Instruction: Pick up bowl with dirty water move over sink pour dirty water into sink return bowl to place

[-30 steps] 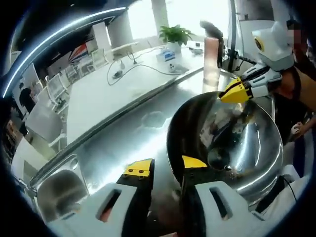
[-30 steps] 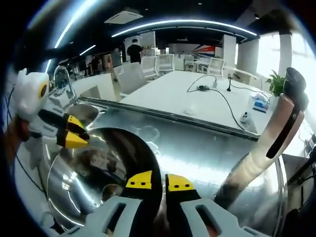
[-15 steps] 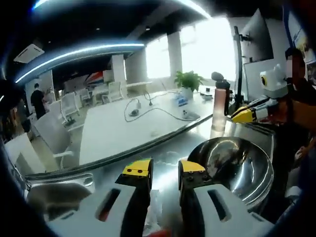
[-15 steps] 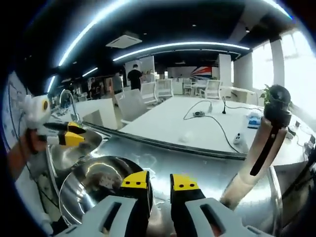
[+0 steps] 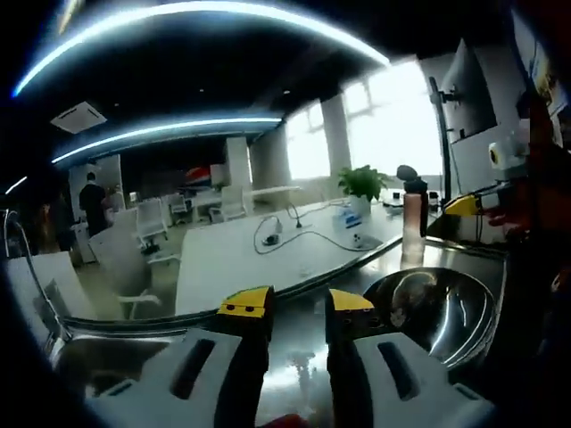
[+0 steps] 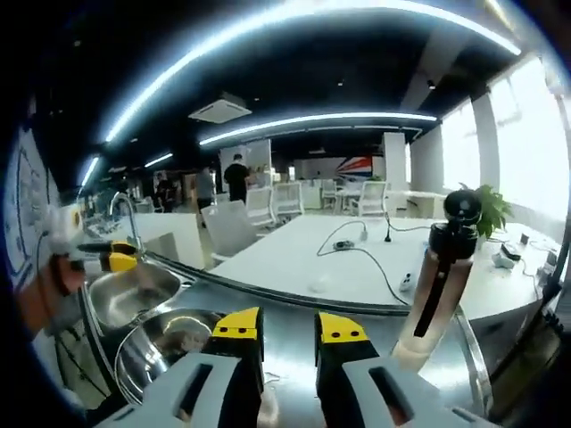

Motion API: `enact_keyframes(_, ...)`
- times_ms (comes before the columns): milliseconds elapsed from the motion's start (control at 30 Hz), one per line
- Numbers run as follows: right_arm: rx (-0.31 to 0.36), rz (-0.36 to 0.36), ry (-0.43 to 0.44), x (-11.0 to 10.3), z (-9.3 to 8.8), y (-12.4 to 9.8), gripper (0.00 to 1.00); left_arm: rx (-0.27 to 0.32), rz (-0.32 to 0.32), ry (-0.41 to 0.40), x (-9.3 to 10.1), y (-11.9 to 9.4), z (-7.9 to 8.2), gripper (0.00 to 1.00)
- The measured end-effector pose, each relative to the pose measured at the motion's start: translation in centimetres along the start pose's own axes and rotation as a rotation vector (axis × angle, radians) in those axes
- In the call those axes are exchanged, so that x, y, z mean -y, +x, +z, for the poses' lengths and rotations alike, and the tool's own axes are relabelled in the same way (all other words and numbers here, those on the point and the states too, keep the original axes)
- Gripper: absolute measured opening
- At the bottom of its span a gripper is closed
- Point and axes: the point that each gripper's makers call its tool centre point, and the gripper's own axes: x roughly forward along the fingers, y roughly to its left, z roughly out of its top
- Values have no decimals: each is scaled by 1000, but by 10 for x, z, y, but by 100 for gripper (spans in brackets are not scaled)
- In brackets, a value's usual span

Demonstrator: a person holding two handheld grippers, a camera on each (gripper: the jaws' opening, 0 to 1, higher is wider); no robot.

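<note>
While both grippers hang above the steel counter, nothing is between their jaws.

Left gripper view
- Left gripper (image 5: 299,306): its yellow-tipped jaws rise from the bottom, parted, released, with only counter (image 5: 303,361) showing in the gap.
- Bowl (image 5: 434,308): steel, upright on the counter, just right of the right jaw tip; I cannot tell if they touch. Whether water is inside is not clear.
- Sink (image 5: 89,361): at lower left, set into the counter, apart from the bowl.
- Bottle (image 5: 411,214): pinkish with a dark cap, upright behind the bowl.
- Right gripper (image 5: 464,206): a yellow tip at the right edge, above the bowl and not touching it.
- Table (image 5: 268,254): long and white, behind the counter, with a cable (image 5: 308,234) on it and a plant (image 5: 361,183) at its far end.

Right gripper view
- Right gripper (image 6: 291,325): jaws parted, released, grasping nothing.
- Bowl (image 6: 169,348): on the counter (image 6: 294,312), at lower left, just beside the left jaw.
- Sink (image 6: 129,294): left of the bowl and close to it, with a curved tap (image 6: 125,218) over it.
- Left gripper (image 6: 111,259): yellow tips at the far left, above the sink rim; too small to tell their state here.
- Bottle (image 6: 437,285): upright at the right, well apart from the bowl.
- Table (image 6: 357,259): behind the counter, the plant (image 6: 489,209) at right.
</note>
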Motion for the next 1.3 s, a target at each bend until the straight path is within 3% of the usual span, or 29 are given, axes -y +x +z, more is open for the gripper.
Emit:
enact_keyframes(100, 29, -9, 45, 12, -1, -12, 21, 50, 77, 86, -14, -15, 6, 17)
enact_keyframes(267, 74, -38, 81, 29, -5, -31, 21, 72, 80, 84, -12, -32, 7, 18)
enact_keyframes(433, 90, -36, 109, 33, -18, -45, 24, 100, 145, 21, -22, -52, -3, 18)
enact_keyframes(567, 158, -58, -18, 36, -14, -58, 30, 104, 188, 4, -28, -64, -19, 18)
enact_keyframes(733, 246, -113, -153, 34, -2, -79, 31, 106, 212, -41, -34, -71, -35, 18)
enact_keyframes(967, 312, -177, -216, 36, 0, -105, 31, 156, 259, -65, -38, -89, -39, 18)
enact_keyframes(1167, 334, -228, -158, 52, -26, -114, 31, 171, 296, -103, -36, -100, -56, 18)
enact_keyframes(1233, 315, -238, -85, 58, -40, -111, 31, 170, 294, -117, -34, -100, -63, 18)
enact_keyframes(1300, 299, -237, -87, 59, -53, -107, 31, 148, 289, -136, -30, -99, -73, 19)
